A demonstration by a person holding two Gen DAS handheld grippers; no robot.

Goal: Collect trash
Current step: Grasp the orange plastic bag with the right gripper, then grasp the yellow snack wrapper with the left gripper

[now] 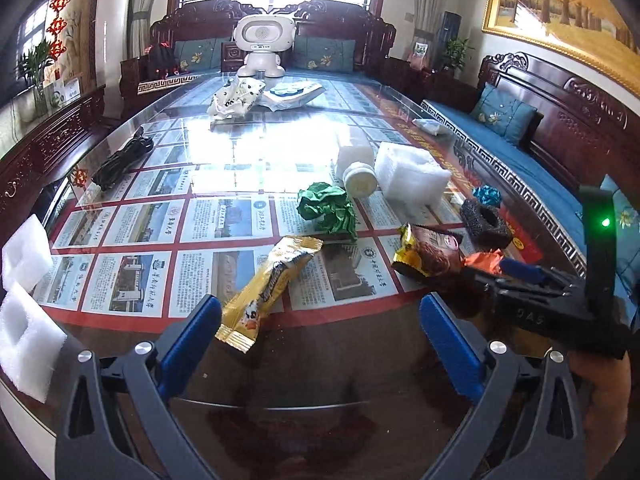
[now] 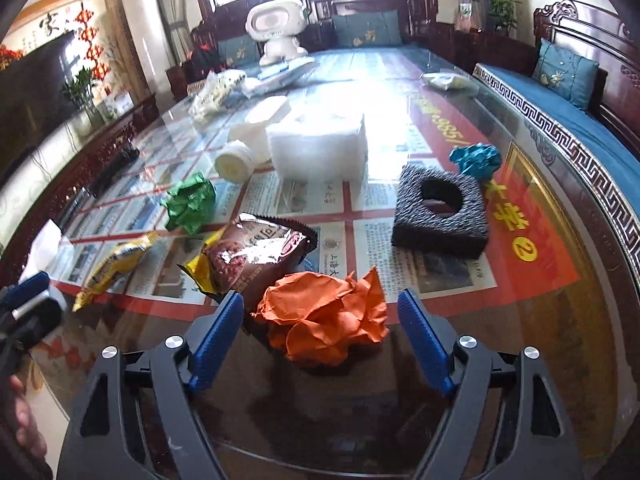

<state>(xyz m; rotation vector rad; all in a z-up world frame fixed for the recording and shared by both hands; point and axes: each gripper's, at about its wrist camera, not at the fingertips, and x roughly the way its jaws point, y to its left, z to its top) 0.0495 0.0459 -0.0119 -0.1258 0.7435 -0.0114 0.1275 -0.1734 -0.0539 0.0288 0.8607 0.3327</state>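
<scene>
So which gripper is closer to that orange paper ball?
Right. The right gripper stands open around the orange paper ball, not pressing it. The left gripper is off to the side, open by the yellow wrapper.

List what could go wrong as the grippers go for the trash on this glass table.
1. The orange paper touches the brown wrapper, so the open right gripper may drag both.
2. The yellow wrapper lies flat on the glass table; the open left gripper may slide over it.
</scene>
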